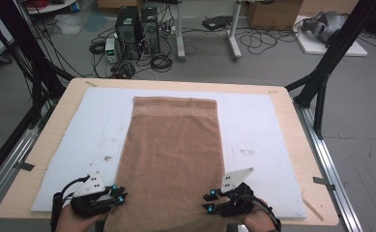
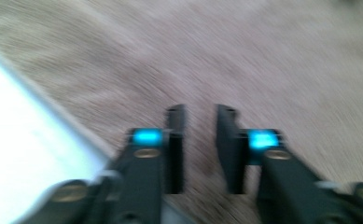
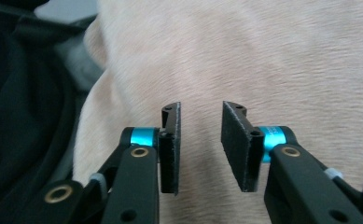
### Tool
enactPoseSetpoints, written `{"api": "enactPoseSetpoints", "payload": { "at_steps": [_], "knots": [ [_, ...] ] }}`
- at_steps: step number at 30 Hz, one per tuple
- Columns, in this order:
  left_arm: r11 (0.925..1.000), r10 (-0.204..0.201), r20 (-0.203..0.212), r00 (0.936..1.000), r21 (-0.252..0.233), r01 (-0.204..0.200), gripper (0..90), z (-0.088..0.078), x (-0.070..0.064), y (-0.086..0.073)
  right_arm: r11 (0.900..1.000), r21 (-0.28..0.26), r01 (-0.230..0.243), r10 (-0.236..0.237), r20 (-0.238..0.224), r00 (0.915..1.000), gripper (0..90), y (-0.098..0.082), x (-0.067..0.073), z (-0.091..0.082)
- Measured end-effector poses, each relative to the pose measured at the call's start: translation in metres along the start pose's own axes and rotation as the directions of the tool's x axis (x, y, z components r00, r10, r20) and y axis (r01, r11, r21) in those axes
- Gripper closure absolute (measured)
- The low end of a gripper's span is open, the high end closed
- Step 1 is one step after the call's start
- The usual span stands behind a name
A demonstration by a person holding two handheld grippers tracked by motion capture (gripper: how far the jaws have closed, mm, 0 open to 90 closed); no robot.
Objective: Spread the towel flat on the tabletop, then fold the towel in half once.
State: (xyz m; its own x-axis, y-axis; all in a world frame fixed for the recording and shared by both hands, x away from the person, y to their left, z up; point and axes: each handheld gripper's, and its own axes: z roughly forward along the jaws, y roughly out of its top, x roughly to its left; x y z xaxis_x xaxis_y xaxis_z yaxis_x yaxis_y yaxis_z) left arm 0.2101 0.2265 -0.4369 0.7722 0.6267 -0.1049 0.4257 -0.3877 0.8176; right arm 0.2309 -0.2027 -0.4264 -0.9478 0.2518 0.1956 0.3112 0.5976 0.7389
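The brown towel (image 1: pixel 171 159) is lying flat down the middle of the white mat (image 1: pixel 258 145) on the table (image 1: pixel 292 121), its near end hanging over the edge. The left tongs (image 1: pixel 122 194) and right tongs (image 1: pixel 208 202) are hovering apart at its near corners, clamping nothing. Pinching too shallowly risks the cloth slipping free or bunching. Nothing is blocking them.

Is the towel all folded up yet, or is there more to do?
Not folded yet. Done so far: the brown towel lies spread out long and flat on the white mat, its near end hanging over the table edge. In hand: the left gripper and right gripper sit at the towel's near corners, jaws apart with nothing pinched. Left to do: probably grab those corners and fold the towel over.
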Motion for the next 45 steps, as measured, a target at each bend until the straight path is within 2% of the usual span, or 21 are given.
{"api": "enactPoseSetpoints", "payload": {
  "at_steps": [2, 3, 6, 9, 12, 16, 20, 22, 24, 28, 34, 36, 39, 43, 45],
  "knots": [
    [0.9995, -0.014, -0.007, 0.9999, -0.029, 0.014, 58.5, 0.001, 0.005, 0.008, 1.0, -0.012, -0.013, 0.013, 0.046, 0.9989, 59.7, 0.003, -0.006, -0.003],
    [0.9992, -0.019, -0.009, 0.9998, -0.034, 0.019, 54.1, 0.002, 0.008, 0.012, 1.0, -0.015, -0.023, 0.024, 0.055, 0.9982, 57.3, 0.005, -0.01, -0.003],
    [0.9988, -0.022, -0.008, 0.9997, -0.043, 0.022, 49.1, 0.006, 0.02, 0.022, 0.999, -0.019, -0.034, 0.036, 0.113, 0.9929, 49.7, 0.012, -0.022, -0.006],
    [0.9976, -0.039, -0.03, 0.9988, -0.057, 0.038, 42.0, 0.012, 0.032, 0.028, 0.997, -0.049, -0.058, 0.065, 0.15, 0.9866, 38.4, 0.019, -0.034, -0.007],
    [0.9961, -0.063, -0.038, 0.9973, -0.064, 0.061, 36.8, 0.02, 0.042, 0.033, 0.996, -0.059, -0.074, 0.084, 0.184, 0.9793, 33.3, 0.025, -0.049, -0.008],
    [0.9957, -0.071, -0.049, 0.9963, -0.063, 0.068, 33.1, 0.024, 0.05, 0.04, 0.994, -0.065, -0.092, 0.105, 0.219, 0.9702, 28.7, 0.034, -0.068, -0.011],
    [0.9948, -0.082, -0.058, 0.995, -0.066, 0.078, 32.0, 0.024, 0.06, 0.052, 0.992, -0.086, -0.095, 0.114, 0.257, 0.9598, 25.8, 0.047, -0.083, -0.018],
    [0.9934, -0.095, -0.046, 0.9944, -0.068, 0.092, 33.1, 0.023, 0.065, 0.058, 0.99, -0.11, -0.094, 0.121, 0.273, 0.9545, 24.7, 0.051, -0.088, -0.02],
    [0.9938, -0.091, -0.056, 0.9942, -0.068, 0.088, 33.4, 0.022, 0.068, 0.062, 0.988, -0.119, -0.095, 0.124, 0.269, 0.955, 24.6, 0.055, -0.091, -0.021],
    [0.995, -0.075, -0.066, 0.995, -0.071, 0.07, 33.4, 0.02, 0.07, 0.068, 0.992, -0.095, -0.086, 0.109, 0.278, 0.9544, 24.6, 0.058, -0.091, -0.021],
    [0.9946, -0.086, -0.072, 0.9937, -0.064, 0.082, 33.4, 0.023, 0.075, 0.069, 0.994, -0.074, -0.085, 0.103, 0.273, 0.9565, 25.3, 0.057, -0.096, -0.018],
    [0.9943, -0.093, -0.065, 0.9936, -0.059, 0.089, 33.2, 0.024, 0.076, 0.071, 0.995, -0.066, -0.081, 0.097, 0.281, 0.9548, 25.3, 0.057, -0.098, -0.018],
    [0.9971, -0.062, -0.079, 0.995, -0.049, 0.058, 33.1, 0.025, 0.079, 0.081, 0.996, -0.049, -0.075, 0.086, 0.302, 0.9493, 25.3, 0.06, -0.104, -0.018],
    [0.997, -0.066, -0.098, 0.993, -0.045, 0.062, 33.9, 0.03, 0.093, 0.097, 0.997, -0.035, -0.066, 0.074, 0.319, 0.945, 26.3, 0.07, -0.116, -0.021],
    [0.9969, -0.069, -0.108, 0.9917, -0.044, 0.065, 34.8, 0.033, 0.1, 0.105, 0.996, -0.038, -0.078, 0.086, 0.324, 0.9421, 27.0, 0.075, -0.123, -0.024]
  ]
}}
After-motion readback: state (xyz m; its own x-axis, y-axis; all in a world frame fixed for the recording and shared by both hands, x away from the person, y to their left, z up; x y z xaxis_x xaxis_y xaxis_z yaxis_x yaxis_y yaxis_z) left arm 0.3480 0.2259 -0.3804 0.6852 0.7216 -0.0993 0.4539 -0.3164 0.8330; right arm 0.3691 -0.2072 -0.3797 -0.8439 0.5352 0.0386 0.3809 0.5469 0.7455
